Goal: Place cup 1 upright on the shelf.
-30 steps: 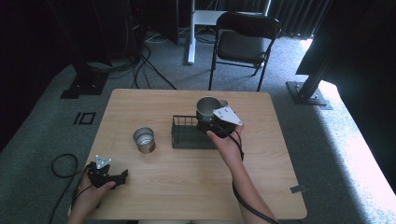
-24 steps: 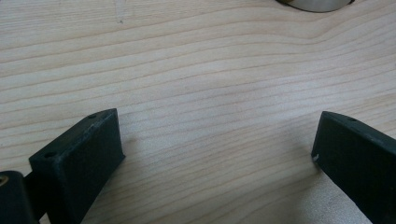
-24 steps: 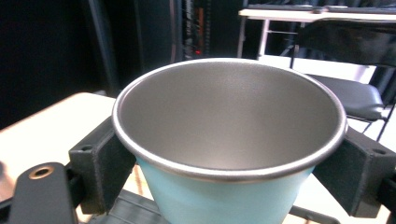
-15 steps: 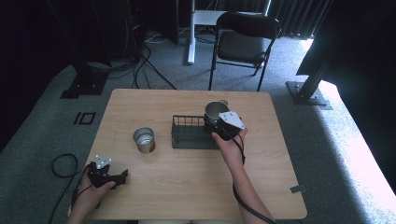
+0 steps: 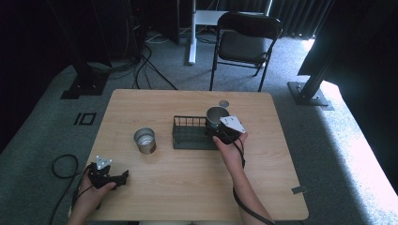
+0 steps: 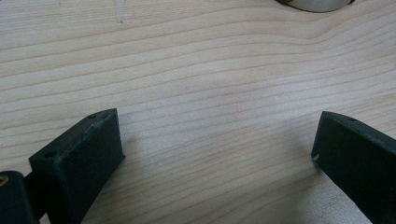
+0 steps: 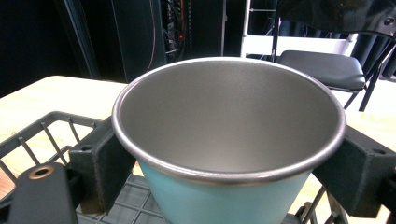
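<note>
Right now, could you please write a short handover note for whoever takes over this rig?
Right tongs: shut on the teal cup, upright and empty, held over the right end of the black wire basket.
Left tongs: open, holding nothing, low over the table at its near left corner.
Second metal cup: standing on the table left of the basket, untouched.
Done: teal cup gripped and brought to the basket.
Left: probably lower it in and release; whether it touches the basket floor yet, I cannot tell. The second cup may follow.
</note>
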